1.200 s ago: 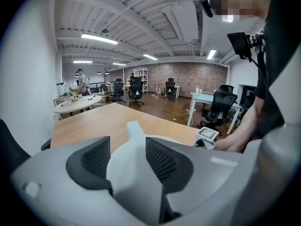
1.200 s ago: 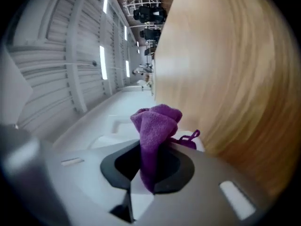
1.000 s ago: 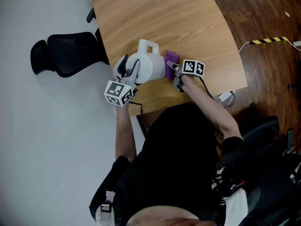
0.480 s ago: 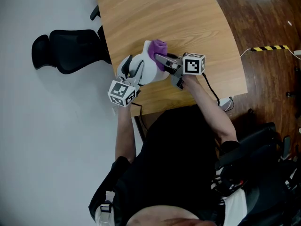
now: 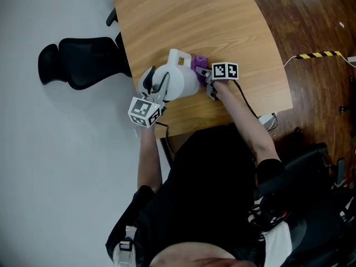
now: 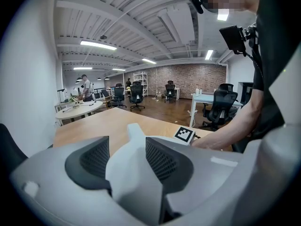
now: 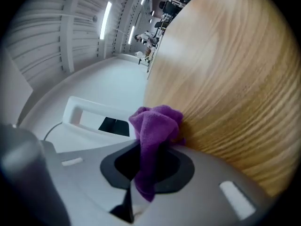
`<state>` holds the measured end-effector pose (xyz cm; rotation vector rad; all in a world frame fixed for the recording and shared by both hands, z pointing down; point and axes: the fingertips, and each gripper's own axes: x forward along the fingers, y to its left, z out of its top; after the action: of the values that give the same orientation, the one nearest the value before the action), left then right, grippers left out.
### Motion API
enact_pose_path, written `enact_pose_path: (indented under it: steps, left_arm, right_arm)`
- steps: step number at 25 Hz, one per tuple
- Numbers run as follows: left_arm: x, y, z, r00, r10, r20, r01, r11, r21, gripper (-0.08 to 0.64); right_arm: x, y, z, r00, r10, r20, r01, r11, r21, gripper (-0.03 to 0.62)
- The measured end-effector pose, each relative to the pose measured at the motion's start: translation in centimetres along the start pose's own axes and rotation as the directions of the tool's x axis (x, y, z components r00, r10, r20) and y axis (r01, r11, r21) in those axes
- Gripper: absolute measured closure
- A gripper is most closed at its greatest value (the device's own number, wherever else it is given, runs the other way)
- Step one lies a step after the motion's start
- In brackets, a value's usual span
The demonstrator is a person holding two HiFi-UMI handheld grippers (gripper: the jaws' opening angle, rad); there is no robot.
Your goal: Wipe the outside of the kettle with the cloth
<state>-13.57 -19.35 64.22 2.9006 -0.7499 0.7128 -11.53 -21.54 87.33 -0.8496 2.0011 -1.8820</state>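
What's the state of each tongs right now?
Left tongs: closed on a white part of the kettle.
Right tongs: closed on the purple cloth.

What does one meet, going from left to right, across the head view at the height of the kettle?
black chair → left gripper → kettle → purple cloth → right gripper → yellow-black tape

1 kettle (image 5: 178, 82), 1 cloth (image 5: 199, 63) and 2 grippers (image 5: 158, 84) (image 5: 205, 75).
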Motion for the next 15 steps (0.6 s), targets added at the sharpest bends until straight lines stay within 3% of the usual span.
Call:
enact_pose_path:
  steps: [2,4,8,10,12,13,15]
  left_arm:
    - [0.1,-0.4,0.2,1.000,0.003,0.001,-0.003,1.000,0.001,0.554]
    - [0.2,-0.7,0.4,1.000,0.006,0.007,-0.006,1.000,0.000,0.554]
    - [0.1,-0.3,0.5,1.000,0.013,0.022,-0.012,1.000,-0.003,0.554]
    - [0.1,-0.1,0.5,1.000,0.009,0.021,-0.009,1.000,-0.002,0.554]
    - [0.0,-0.2,0.5,1.000,-0.001,0.015,0.001,1.000,0.002,0.554]
    - [0.0,-0.3,0.4,1.000,-0.006,0.011,0.006,1.000,0.005,0.554]
    - [-0.3,-0.6,0.3,1.000,-0.009,0.002,0.009,1.000,0.007,0.554]
  right_arm:
    - [-1.1,1.0,0.4,1.000,0.014,0.009,-0.014,1.000,0.002,0.540]
    - [-3.0,4.3,1.8,0.991,0.103,0.085,-0.104,0.995,0.004,0.540]
    - [-5.9,13.9,4.3,0.910,0.361,0.203,-0.343,0.932,-0.120,0.540]
    - [-6.6,18.1,4.9,0.865,0.466,0.188,-0.426,0.878,-0.216,0.540]
    - [-6.3,20.6,4.8,0.838,0.528,0.140,-0.475,0.831,-0.290,0.540]
    - [-5.9,21.0,4.6,0.834,0.538,0.123,-0.484,0.820,-0.305,0.540]
    - [-4.9,19.8,4.4,0.839,0.530,0.123,-0.484,0.830,-0.278,0.540]
